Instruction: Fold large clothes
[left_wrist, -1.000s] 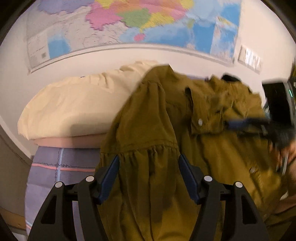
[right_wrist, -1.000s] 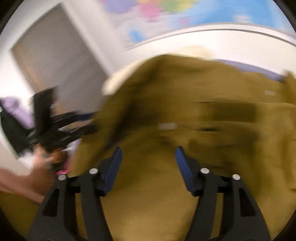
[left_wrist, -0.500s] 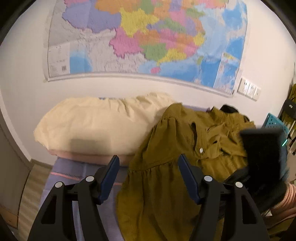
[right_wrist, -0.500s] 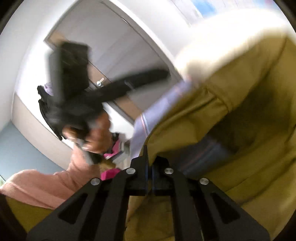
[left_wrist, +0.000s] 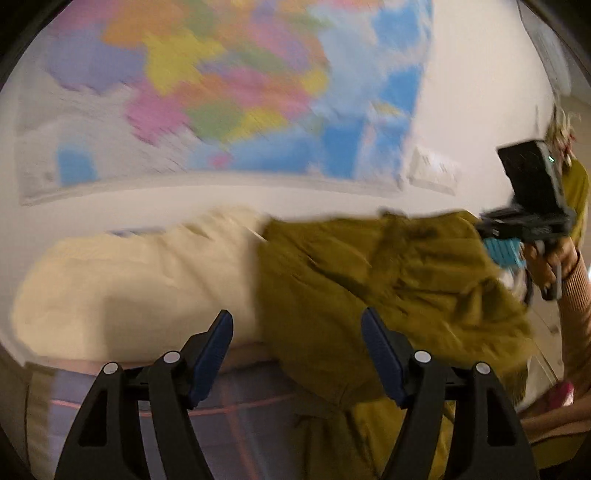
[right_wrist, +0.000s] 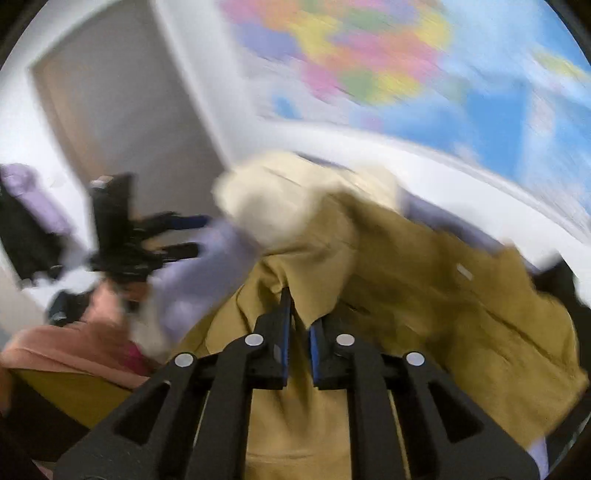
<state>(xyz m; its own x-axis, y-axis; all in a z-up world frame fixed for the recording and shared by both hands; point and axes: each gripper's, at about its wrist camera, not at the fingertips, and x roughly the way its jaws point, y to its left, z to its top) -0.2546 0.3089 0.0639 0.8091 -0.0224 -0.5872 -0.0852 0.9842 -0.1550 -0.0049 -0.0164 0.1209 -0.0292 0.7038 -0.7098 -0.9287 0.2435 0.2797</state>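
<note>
An olive-green garment (left_wrist: 388, 280) hangs lifted above the bed, stretched out to the right. My left gripper (left_wrist: 297, 347) is open and empty, with the garment's lower left edge just ahead of it. My right gripper (right_wrist: 297, 317) is shut on a fold of the olive garment (right_wrist: 424, 317) and holds it up. The right gripper also shows at the right of the left wrist view (left_wrist: 532, 206), high, with cloth trailing from it. The left gripper shows at the left of the right wrist view (right_wrist: 147, 236). Both views are motion-blurred.
A cream pillow (left_wrist: 129, 280) lies at the head of the bed on a lilac checked sheet (left_wrist: 236, 417). A coloured wall map (left_wrist: 229, 92) hangs behind. A door (right_wrist: 122, 110) stands at the left. A blue basket (left_wrist: 504, 251) sits at the right.
My right gripper has lifted the garment up and to the right, so the cloth now stretches in the air. My left gripper stays open and has swung sideways.
</note>
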